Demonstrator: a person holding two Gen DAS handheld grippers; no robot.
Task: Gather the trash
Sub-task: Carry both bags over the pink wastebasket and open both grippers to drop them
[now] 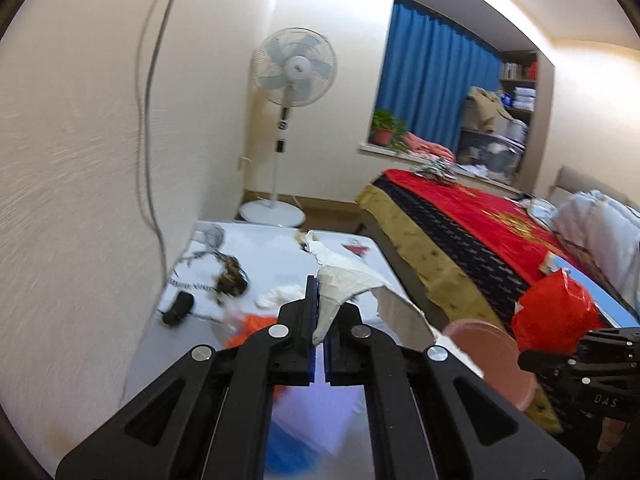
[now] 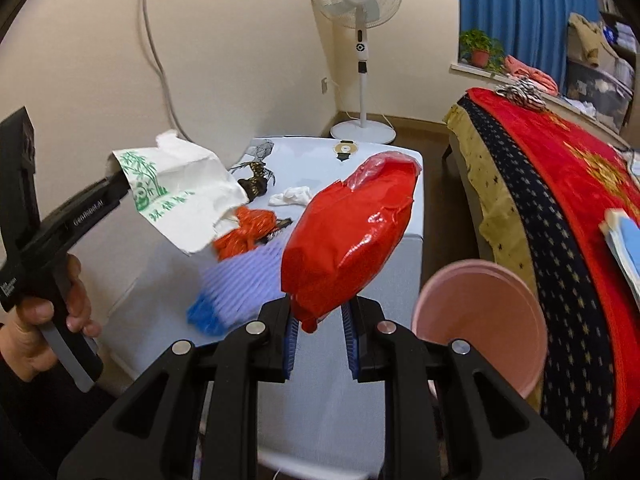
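My left gripper (image 1: 319, 316) is shut on a white paper bag (image 1: 352, 284), held above the white table (image 1: 272, 256); the right wrist view shows the bag (image 2: 184, 196) with green bamboo print. My right gripper (image 2: 319, 324) is shut on a red plastic bag (image 2: 348, 240), held above the table (image 2: 384, 264); it also shows in the left wrist view (image 1: 556, 312). On the table lie an orange net (image 2: 244, 232), a purple foam net (image 2: 240, 284), a white tissue (image 2: 290, 196) and dark scraps (image 2: 256, 184). A pink bin (image 2: 480, 320) stands right of the table.
A bed with a red blanket (image 2: 560, 184) fills the right side. A white standing fan (image 2: 360, 40) is in the far corner. A grey cable (image 2: 156, 40) hangs on the left wall. A potted plant (image 2: 480, 46) sits on the window sill.
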